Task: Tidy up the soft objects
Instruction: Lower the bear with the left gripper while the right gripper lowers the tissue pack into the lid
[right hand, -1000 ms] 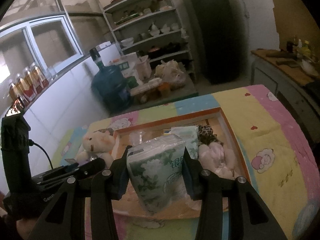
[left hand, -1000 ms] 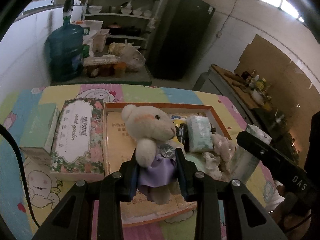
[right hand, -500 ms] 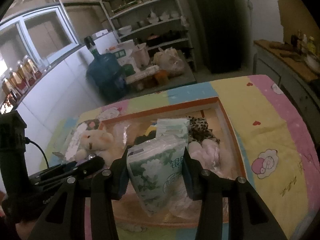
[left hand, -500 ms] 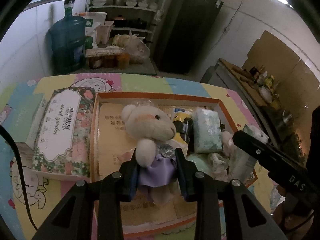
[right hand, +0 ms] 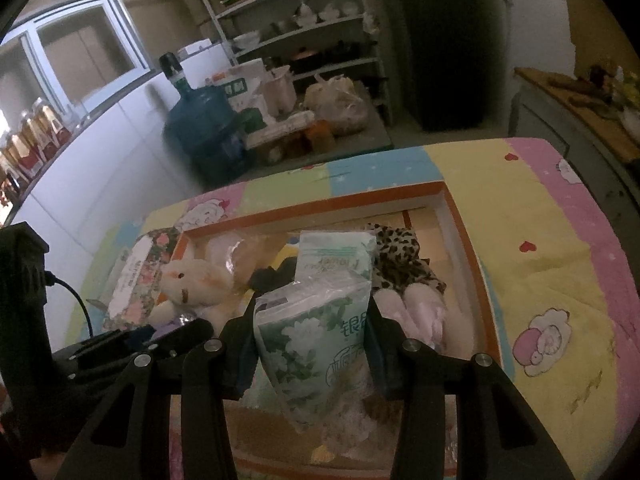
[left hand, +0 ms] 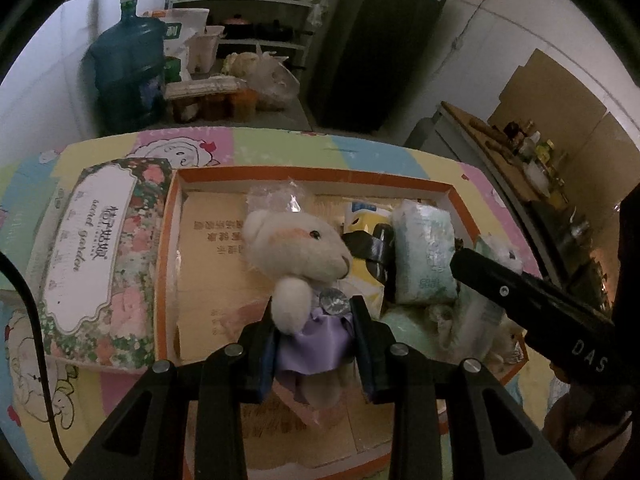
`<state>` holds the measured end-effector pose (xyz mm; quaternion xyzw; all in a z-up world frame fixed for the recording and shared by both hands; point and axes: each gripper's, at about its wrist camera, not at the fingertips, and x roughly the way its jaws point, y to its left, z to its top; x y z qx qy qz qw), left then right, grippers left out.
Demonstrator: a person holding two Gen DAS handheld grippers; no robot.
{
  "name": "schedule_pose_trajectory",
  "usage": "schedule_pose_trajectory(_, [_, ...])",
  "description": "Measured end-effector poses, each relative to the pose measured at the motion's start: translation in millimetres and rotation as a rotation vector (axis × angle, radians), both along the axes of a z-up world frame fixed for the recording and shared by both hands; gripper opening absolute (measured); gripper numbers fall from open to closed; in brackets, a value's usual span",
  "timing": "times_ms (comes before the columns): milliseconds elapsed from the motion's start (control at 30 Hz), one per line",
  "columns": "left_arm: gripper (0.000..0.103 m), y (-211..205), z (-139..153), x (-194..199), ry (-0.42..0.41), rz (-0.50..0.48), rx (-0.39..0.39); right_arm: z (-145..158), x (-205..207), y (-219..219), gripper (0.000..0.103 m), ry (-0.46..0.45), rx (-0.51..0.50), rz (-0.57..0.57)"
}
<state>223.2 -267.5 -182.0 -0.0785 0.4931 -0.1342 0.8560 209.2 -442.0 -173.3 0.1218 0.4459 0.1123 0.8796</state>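
Left wrist view: both jaws, gripping teddy bear and tissue pack, have sunk nearer the orange box, probably for placing

The right gripper clamps a green-flowered tissue pack between its two pads, above an orange-rimmed box on a pastel cartoon cloth. Inside the box lie a second tissue pack, a leopard-print cloth and a pink plush. At left, the left gripper holds a cream teddy bear near a floral box.
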Motion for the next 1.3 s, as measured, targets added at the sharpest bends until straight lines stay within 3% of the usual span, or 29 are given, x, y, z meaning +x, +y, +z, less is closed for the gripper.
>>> schedule_pose_trajectory(500, [0.037, 1.4, -16.1, 11.8, 0.068, -0.012, -0.055, -10.8, 15.9, 2.8, 0.049, 0.027, 0.01, 0.021])
schedule_pose_trajectory(833, [0.061, -7.3, -12.9, 7.0, 0.053, -0.016, -0.038, -12.6, 18.4, 4.1, 0.049, 0.038, 0.011, 0.042])
schedule_pose_trajectory(1000, [0.063, -12.1, -10.2, 5.6, 0.044, -0.02, -0.032, -12.8, 19.5, 4.1, 0.06, 0.043, 0.017, 0.051])
schedule_pose_trajectory(1200, [0.063, -14.9, -5.5, 2.2, 0.026, -0.024, -0.032, -6.7, 16.5, 5.0, 0.065, 0.018, 0.017, 0.059])
schedule_pose_trajectory(1300, [0.074, -14.7, -1.4, -0.7, 0.012, -0.026, -0.034, -2.8, 14.4, 4.9, 0.066, 0.008, 0.018, 0.059])
